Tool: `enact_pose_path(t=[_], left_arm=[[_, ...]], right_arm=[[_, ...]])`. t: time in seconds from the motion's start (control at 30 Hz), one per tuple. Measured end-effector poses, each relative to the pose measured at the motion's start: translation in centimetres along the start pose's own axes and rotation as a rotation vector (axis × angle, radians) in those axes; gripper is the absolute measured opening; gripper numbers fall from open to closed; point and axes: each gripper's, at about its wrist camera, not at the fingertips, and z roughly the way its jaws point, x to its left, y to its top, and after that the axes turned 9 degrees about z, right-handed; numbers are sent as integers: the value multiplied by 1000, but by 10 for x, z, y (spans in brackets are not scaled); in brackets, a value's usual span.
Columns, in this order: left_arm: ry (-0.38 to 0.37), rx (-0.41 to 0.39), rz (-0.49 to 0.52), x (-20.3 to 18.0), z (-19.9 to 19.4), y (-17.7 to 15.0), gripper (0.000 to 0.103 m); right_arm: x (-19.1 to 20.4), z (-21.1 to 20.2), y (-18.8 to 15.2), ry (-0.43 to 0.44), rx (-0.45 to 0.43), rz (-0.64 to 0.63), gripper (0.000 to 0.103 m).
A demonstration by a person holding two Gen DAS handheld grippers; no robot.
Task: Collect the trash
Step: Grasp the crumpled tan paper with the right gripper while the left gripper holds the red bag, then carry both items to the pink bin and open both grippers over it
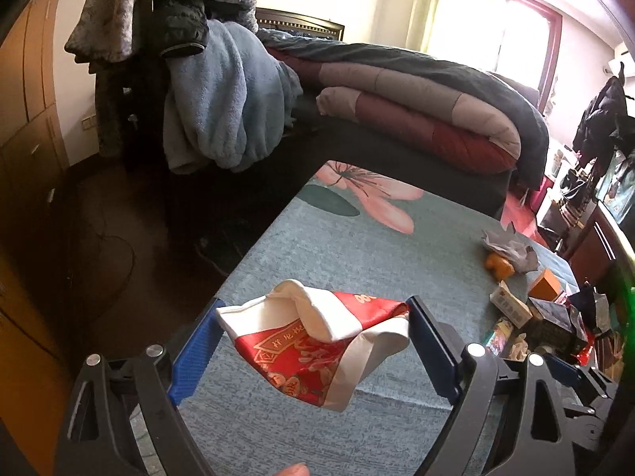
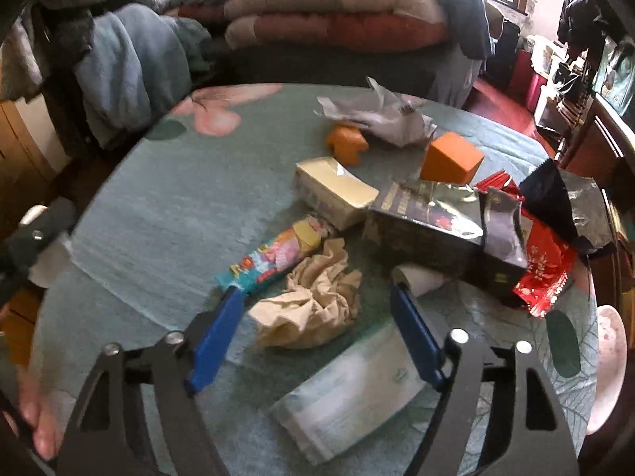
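Observation:
In the left wrist view my left gripper (image 1: pixel 313 337) holds a red and white bag (image 1: pixel 317 341) stretched between its two blue fingers, above the teal tablecloth (image 1: pixel 357 238). In the right wrist view my right gripper (image 2: pixel 317 317) is open, its fingers on either side of a crumpled beige paper wad (image 2: pixel 313 301) on the table. Near it lie a colourful candy wrapper (image 2: pixel 274 258), a dark box (image 2: pixel 432 234), a red snack packet (image 2: pixel 543 265), a white carton (image 2: pixel 337 190), a folded face mask (image 2: pixel 349 392) and crumpled white paper (image 2: pixel 389 119).
Two orange blocks (image 2: pixel 347 144) (image 2: pixel 450 158) sit among the trash. A bed with a folded quilt (image 1: pixel 416 107) stands behind the table. A chair piled with clothes (image 1: pixel 222 95) is at the far left. Dark floor (image 1: pixel 119 246) lies left of the table edge.

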Motion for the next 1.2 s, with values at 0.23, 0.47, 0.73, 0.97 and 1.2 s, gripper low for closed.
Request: enact_pose_path(t=[0.23,0.47,0.73,0.97,1.2], left_arm=[[-24,4,14,-6,-3,-1,90],[-26,-23,36,-20,-26,4,90],[-71,-58,113,-62,-61,7,90],[-162,-81,210,-123,-86,3,90],[-300,-96,316,-197,-102,-1,90]], right_arm=[[-6,-8,2,30,-16,15,26],[-23,-49,-8,105,-47,48,26],[-61,-93,-29,108,-92,112,27],[-119,-129,-49,47,-139,204,27],[-194,-162,-74,-39,-191,328,28]])
